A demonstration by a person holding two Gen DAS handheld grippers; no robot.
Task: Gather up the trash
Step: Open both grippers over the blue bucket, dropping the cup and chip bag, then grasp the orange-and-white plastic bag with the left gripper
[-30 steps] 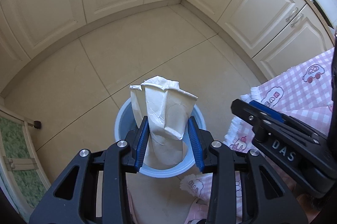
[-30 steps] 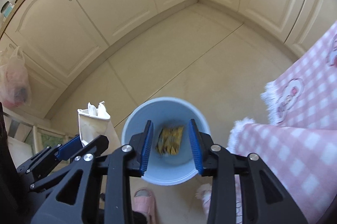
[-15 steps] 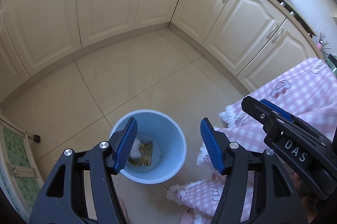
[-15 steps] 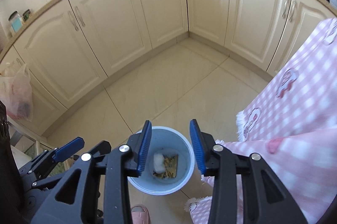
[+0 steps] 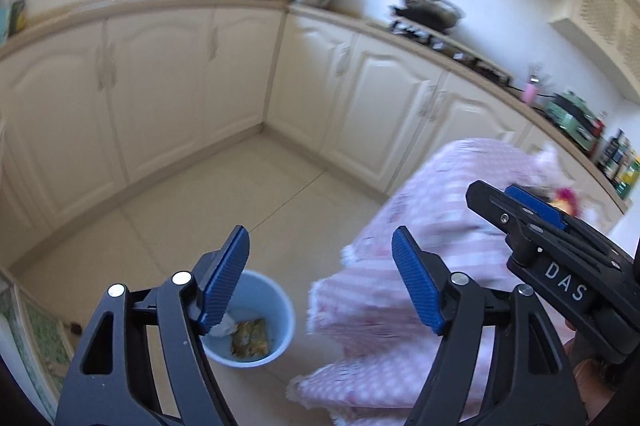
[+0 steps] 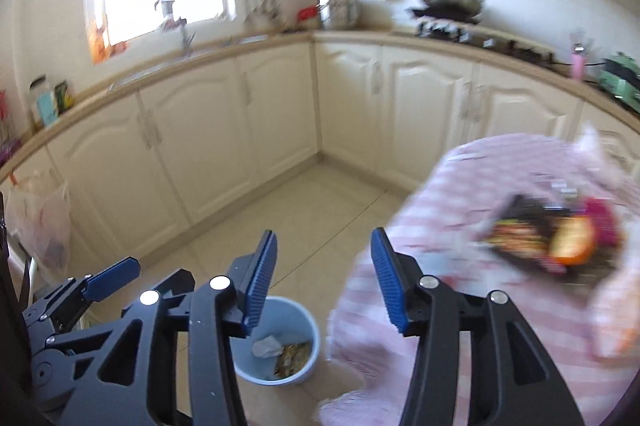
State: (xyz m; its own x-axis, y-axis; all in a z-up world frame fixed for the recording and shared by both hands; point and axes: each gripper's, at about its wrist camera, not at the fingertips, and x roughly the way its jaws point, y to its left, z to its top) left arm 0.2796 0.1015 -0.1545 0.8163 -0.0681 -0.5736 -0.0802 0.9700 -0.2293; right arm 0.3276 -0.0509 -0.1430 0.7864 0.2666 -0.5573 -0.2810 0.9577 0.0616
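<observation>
A light blue trash bin stands on the tiled floor, also in the right wrist view. Inside lie a white crumpled paper bag and a yellow wrapper. My left gripper is open and empty, raised well above the bin. My right gripper is open and empty, also high above it. Blurred colourful trash, dark wrappers and something orange, lies on the table with the pink checked cloth to the right.
Cream cabinets line the corner under a counter with a stove and pan. A plastic bag hangs at left. The pink-clothed table edge is next to the bin.
My left gripper opened and dropped the white paper bag into the bin. Both grippers then rose and tilted up, so the counter and table top came into view.
</observation>
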